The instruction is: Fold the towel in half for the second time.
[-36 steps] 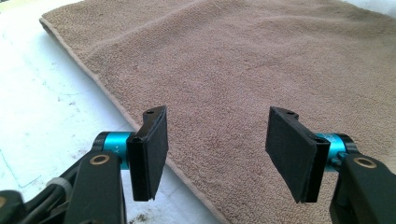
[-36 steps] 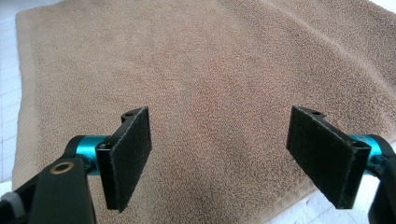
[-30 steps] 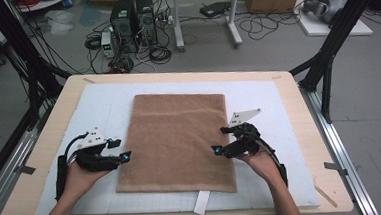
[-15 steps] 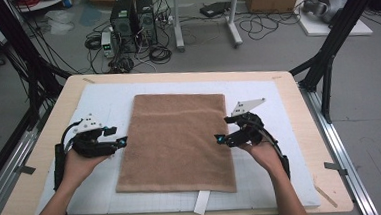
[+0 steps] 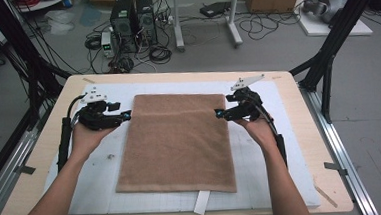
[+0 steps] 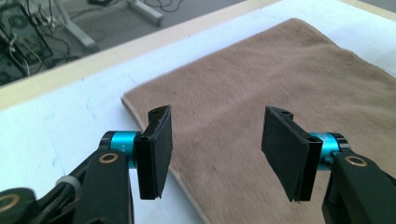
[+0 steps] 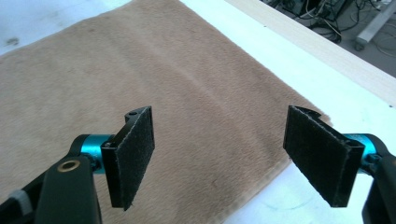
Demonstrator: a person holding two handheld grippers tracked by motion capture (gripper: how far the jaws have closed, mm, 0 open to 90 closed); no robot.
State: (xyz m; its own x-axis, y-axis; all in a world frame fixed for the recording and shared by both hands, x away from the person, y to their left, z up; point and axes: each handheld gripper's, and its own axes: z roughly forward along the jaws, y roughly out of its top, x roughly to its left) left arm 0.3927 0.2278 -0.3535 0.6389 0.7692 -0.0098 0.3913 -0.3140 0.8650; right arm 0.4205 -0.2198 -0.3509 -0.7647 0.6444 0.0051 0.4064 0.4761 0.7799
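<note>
Grey floor behind the table [image 5: 297, 88] is littered with cables and two computer towers [image 5: 132, 18]; no containers on the work surface. Wooden table top carries a white mat [image 5: 282, 162], and on it the brown towel [image 5: 178, 141] lies flat and spread out, long side running away from you, roughly centred on the mat. A white strip of tape [image 5: 202, 203] sticks out at the near edge of the mat, just below the towel's near hem.

Your left gripper [image 5: 124, 115] sits at the towel's far-left corner, jaws spread wide with nothing between them. In the left gripper view the pads [image 6: 161, 149] straddle the towel's [image 6: 261, 107] side edge: one over white mat, one over cloth. Whether the pads touch the cloth, can't tell.

Your right gripper [image 5: 220, 113] mirrors it at the far-right corner, also spread wide, gripping nothing. In the right gripper view the towel's [image 7: 140, 70] corner and hem run between the two pads [image 7: 135, 156], mat showing under the outer one.

Both hands are behind the grippers, forearms coming in from the near edge, well apart.
</note>
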